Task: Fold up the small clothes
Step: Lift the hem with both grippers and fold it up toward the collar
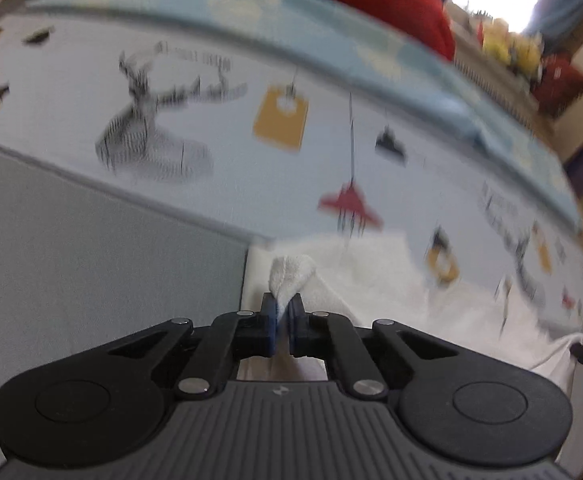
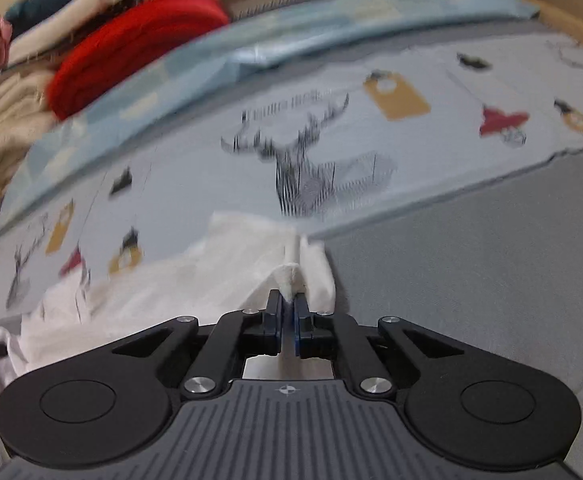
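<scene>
Over the pale printed deer-pattern sheet [image 2: 371,92], we pinch a white terry cloth garment [image 1: 291,274] at both ends, left gripper [image 1: 282,312] and right gripper [image 2: 288,308] jaws clamped tight on fabric

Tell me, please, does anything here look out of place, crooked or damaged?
Nothing looks damaged or spilled. The white garment is rumpled and uneven, but it is mid-fold: the left tongs and the right tongs each pinch a corner of it above the printed sheet. The pictures are blurred.
</scene>
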### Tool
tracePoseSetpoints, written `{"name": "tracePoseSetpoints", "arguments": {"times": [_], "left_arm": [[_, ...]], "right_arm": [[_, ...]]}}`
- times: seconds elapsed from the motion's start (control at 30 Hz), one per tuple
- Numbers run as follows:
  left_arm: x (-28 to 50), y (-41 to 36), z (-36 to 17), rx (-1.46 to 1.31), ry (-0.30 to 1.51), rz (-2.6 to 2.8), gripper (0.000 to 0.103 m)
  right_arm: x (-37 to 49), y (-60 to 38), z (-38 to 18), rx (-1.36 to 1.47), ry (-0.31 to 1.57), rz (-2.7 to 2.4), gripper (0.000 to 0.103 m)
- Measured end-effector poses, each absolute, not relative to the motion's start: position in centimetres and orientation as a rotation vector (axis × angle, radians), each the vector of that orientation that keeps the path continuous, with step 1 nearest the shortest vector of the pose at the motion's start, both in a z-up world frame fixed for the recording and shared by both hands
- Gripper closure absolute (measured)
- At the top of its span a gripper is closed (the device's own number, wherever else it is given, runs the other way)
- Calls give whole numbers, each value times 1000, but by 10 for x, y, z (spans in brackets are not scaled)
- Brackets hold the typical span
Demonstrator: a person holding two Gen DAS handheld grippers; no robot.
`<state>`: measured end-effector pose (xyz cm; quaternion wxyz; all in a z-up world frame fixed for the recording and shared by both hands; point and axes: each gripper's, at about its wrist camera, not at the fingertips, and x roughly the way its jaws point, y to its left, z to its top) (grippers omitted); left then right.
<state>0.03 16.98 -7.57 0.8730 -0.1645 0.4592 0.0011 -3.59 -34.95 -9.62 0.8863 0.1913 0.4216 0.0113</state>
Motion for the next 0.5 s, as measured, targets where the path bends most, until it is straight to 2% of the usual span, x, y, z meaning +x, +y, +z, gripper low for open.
{"name": "tracePoseSetpoints", "arguments": {"times": [0.17,0.23,0.27,0.3,0.33,0.37,0.5], "left_arm": [[7,176,-56,-375,798,47,97],[13,173,-58,-361,794,77,92],[17,171,-62,-342,822,104,87],[22,172,-66,-342,863,106,75],[23,174,-72,-365,906,91,72],[23,176,-77,-389,941,81,72],[14,187,-89,-418,1048,38,72]], "right_arm": [[-33,-358,-69,451,667,-98,99],[-28,-359,-67,454,633,-138,98],[-23,-357,-69,458,633,-145,96],[-17,-355,-72,455,656,-156,93],[-11,-352,-77,447,694,-173,83],[-8,-350,-81,443,725,-180,76],[-11,-350,-90,457,824,-128,76]]}}
